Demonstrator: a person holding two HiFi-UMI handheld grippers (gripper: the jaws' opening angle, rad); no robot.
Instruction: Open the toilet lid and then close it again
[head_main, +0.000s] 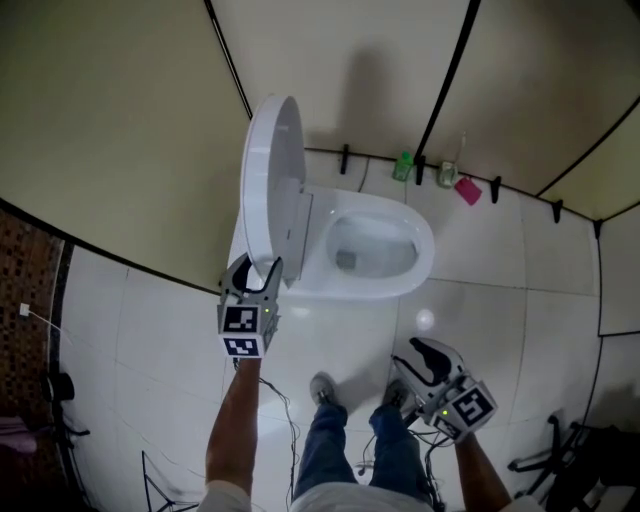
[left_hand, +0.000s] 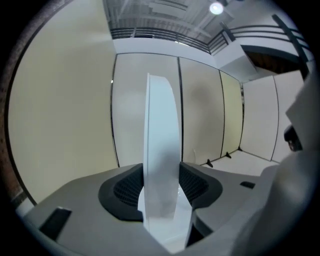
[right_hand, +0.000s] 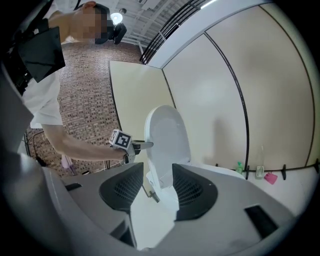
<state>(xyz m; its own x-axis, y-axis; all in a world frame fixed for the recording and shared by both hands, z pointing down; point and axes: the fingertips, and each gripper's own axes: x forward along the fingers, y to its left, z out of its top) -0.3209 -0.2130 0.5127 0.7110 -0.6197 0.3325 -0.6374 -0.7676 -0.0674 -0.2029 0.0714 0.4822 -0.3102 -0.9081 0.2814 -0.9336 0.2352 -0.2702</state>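
The white toilet lid (head_main: 268, 170) stands raised upright over the open bowl (head_main: 378, 250), close to the left partition. My left gripper (head_main: 258, 278) reaches its near edge. In the left gripper view the lid (left_hand: 161, 145) fills the gap between the jaws, and both dark pads (left_hand: 125, 190) lie against its faces, so the left gripper (left_hand: 161, 187) is shut on it. My right gripper (head_main: 416, 358) hangs low at the right, away from the toilet. Its jaws (right_hand: 157, 186) stand apart with nothing between them, looking at the lid (right_hand: 167, 132) and the left gripper (right_hand: 136, 146).
Beige cubicle partitions (head_main: 120, 130) close in on the left and behind. A green bottle (head_main: 403, 165), a small container (head_main: 448, 172) and a pink item (head_main: 468, 190) sit at the back wall's foot. My shoes (head_main: 322, 388) and cables are on the white tiled floor.
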